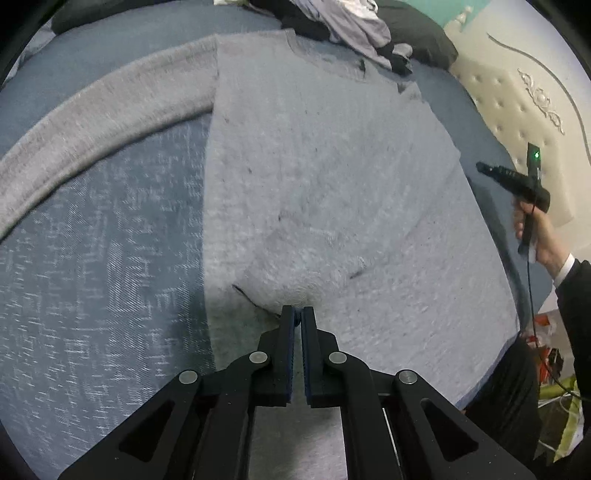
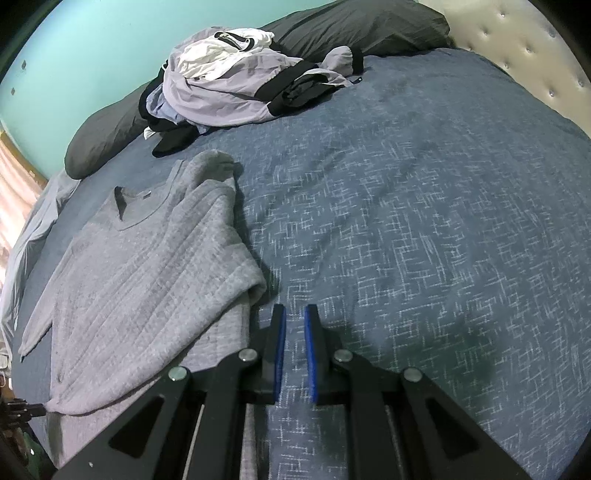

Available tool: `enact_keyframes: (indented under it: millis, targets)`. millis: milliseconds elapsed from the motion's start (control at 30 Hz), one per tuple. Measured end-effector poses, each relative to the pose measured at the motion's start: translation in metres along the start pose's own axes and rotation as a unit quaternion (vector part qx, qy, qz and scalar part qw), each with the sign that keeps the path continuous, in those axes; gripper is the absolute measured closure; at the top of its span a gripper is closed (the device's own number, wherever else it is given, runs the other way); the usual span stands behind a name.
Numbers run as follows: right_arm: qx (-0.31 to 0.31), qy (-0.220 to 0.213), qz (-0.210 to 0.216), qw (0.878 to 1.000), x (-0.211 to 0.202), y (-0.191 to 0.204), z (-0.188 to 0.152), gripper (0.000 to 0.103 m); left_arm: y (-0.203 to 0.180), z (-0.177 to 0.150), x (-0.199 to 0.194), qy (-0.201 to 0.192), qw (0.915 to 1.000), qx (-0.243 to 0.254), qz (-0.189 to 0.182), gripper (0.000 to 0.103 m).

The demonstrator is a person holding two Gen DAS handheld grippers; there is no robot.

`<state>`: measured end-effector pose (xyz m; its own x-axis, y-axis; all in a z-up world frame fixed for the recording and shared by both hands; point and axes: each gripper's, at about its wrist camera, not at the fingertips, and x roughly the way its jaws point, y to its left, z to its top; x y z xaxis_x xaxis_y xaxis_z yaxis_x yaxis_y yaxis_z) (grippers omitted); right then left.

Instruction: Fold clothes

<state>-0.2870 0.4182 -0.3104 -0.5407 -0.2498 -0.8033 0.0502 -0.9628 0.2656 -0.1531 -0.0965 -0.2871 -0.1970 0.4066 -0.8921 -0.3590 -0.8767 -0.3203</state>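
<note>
The grey ribbed-knit long-sleeved sweater (image 2: 140,266) lies spread, collar toward the pillows, on the blue crosshatch-patterned bedspread (image 2: 424,221); one sleeve is already laid over the body, while the other sleeve (image 1: 92,125) extends in a long arc across the bedspread. The step in hand appears to be a body fold: the left gripper (image 1: 298,314) is clenched on a raised pinch of knit near the hem, with fabric tented at the jaw tips. The right gripper (image 2: 294,314) hangs just beside the folded sleeve edge, its jaws slightly parted over bare bedspread and grasping nothing. The next move likely calls for carrying the pinched section across the body without dragging lower layers, then bringing in the extended sleeve. A heap of lavender, white and black unfolded garments (image 2: 236,85) waits near the dark grey pillows (image 2: 362,29).
</note>
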Motion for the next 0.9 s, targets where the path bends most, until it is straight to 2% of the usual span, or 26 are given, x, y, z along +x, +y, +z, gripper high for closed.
enact_keyframes:
  millis: [133, 200, 267, 433, 533, 633, 900]
  targets:
    - [0.003, 0.001, 0.000, 1.000, 0.002, 0.000, 0.000, 0.093, 0.005, 0.013, -0.003, -0.014, 0.9998, -0.010, -0.002, 0.096]
    - [0.001, 0.002, 0.000, 1.000, 0.003, 0.002, 0.000, 0.093, 0.012, 0.015, -0.003, -0.015, 0.9998, -0.008, 0.001, 0.087]
    - [-0.001, 0.003, -0.001, 1.000, 0.003, 0.004, 0.000, 0.093, 0.020, 0.019, 0.003, -0.010, 0.9999, -0.002, 0.009, 0.085]
    - [-0.004, 0.003, 0.002, 1.000, 0.003, 0.011, 0.001, 0.093, 0.026, 0.022, 0.023, 0.003, 0.9997, 0.007, 0.021, 0.085]
    - [-0.011, 0.003, 0.003, 1.000, 0.002, 0.014, 0.002, 0.093, 0.026, 0.021, 0.032, 0.013, 0.9996, 0.016, 0.018, 0.086]
    - [-0.012, 0.004, 0.001, 1.000, 0.003, 0.013, 0.003, 0.093, 0.023, 0.018, 0.034, 0.016, 0.9992, 0.029, 0.021, 0.099]
    - [-0.007, -0.002, 0.006, 1.000, 0.005, 0.016, 0.008, 0.093, 0.025, 0.018, 0.014, -0.007, 0.9994, 0.031, 0.014, 0.099]
